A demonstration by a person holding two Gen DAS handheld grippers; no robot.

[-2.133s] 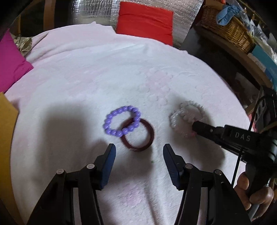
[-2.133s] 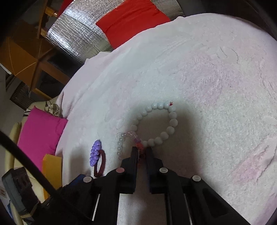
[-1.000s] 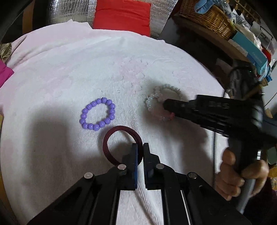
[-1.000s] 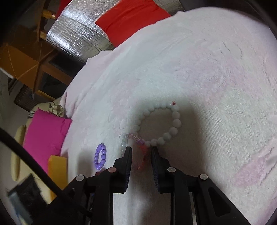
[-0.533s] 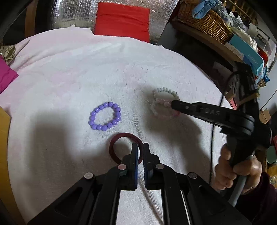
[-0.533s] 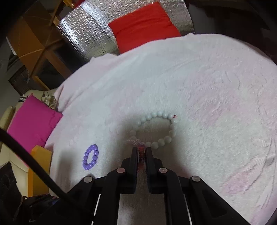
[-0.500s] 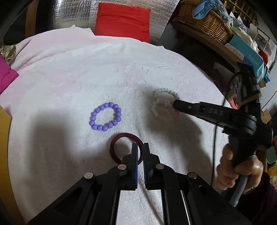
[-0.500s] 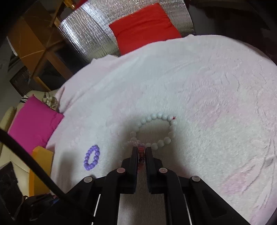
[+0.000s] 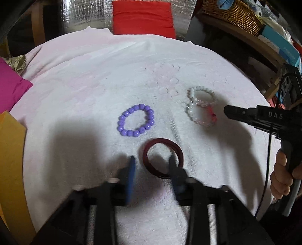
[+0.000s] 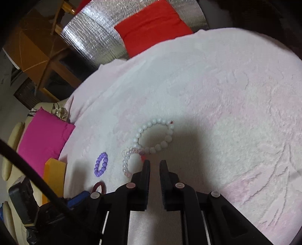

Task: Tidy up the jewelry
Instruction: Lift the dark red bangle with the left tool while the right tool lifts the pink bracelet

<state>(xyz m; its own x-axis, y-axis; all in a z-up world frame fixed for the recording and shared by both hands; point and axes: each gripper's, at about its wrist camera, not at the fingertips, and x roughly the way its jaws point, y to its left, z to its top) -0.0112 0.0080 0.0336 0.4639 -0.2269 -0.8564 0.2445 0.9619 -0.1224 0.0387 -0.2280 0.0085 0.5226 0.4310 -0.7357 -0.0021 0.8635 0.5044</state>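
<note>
A dark red bangle (image 9: 163,157) lies flat on the pale pink towel (image 9: 94,84). My left gripper (image 9: 152,164) is open, its jaws astride the bangle's near left part, holding nothing. A purple bead bracelet (image 9: 136,120) lies just beyond it and also shows in the right wrist view (image 10: 101,164). A white bead bracelet (image 10: 155,135) overlaps a clear pink bead bracelet (image 10: 130,160) to the right; both show in the left wrist view (image 9: 201,108). My right gripper (image 10: 154,164) is slightly open and empty, just short of the pink bracelet.
A red cushion (image 9: 142,18) and silver foil panel (image 10: 94,41) stand at the far edge. A magenta cushion (image 10: 43,137) and orange item (image 9: 11,169) lie at the left. A wicker basket (image 9: 232,15) and boxes sit on a shelf at the right.
My left gripper has opened and let go of the dark red bangle. My right gripper has opened off the pink bracelet and drawn back a little.
</note>
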